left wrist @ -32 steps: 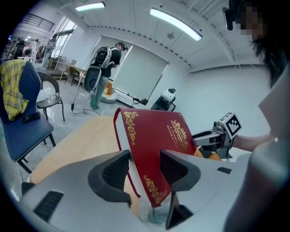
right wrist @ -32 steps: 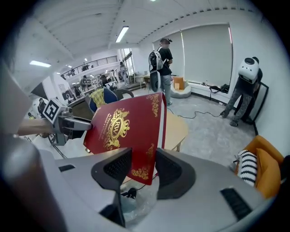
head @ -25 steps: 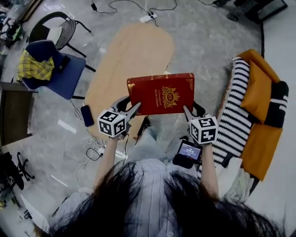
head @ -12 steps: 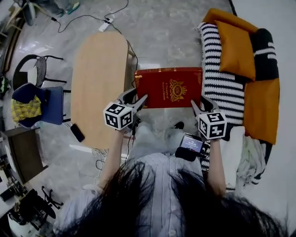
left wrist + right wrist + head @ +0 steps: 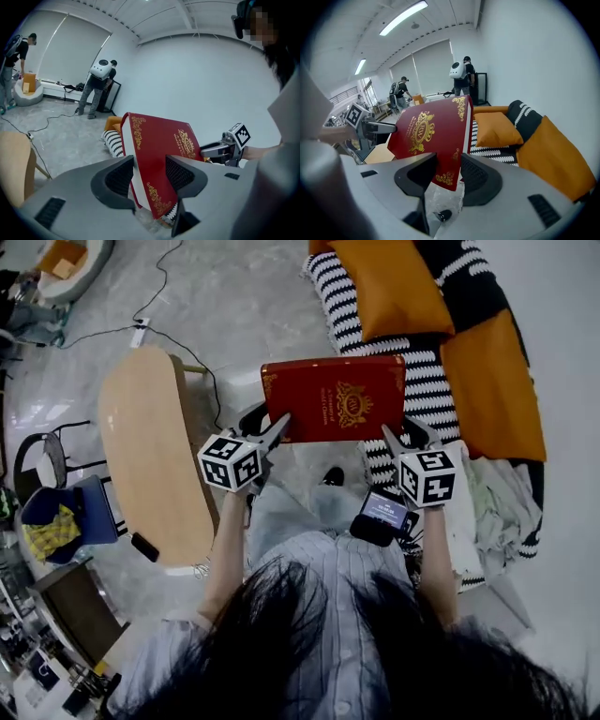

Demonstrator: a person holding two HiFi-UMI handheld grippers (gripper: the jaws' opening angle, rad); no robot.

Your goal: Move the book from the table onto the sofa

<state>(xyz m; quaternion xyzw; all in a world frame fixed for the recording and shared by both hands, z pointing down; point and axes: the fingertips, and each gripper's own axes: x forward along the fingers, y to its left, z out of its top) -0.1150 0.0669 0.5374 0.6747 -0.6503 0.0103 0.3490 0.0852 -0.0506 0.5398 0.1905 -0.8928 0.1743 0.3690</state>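
Note:
A red book (image 5: 335, 397) with gold ornament hangs in the air, its far edge over the striped throw (image 5: 422, 381) on the orange sofa (image 5: 492, 381). My left gripper (image 5: 277, 427) is shut on its near left corner and my right gripper (image 5: 398, 434) on its near right corner. In the left gripper view the book (image 5: 159, 150) stands tilted between the pads of the left gripper (image 5: 149, 176). In the right gripper view the cover (image 5: 429, 129) sits between the pads of the right gripper (image 5: 449, 171), with the sofa (image 5: 553, 154) beyond. The wooden table (image 5: 141, 456) lies to the left.
A blue chair (image 5: 70, 512) with a yellow plaid cloth stands at the left. A dark phone (image 5: 143, 547) lies at the table's near end. Cables (image 5: 159, 329) run over the floor. An orange cushion (image 5: 389, 282) and a pale cloth (image 5: 497, 493) lie on the sofa. People (image 5: 98, 86) stand far back.
Both grippers have carried the book away from the table and round to the sofa. The sofa has come from the right side to straight ahead, behind the book.

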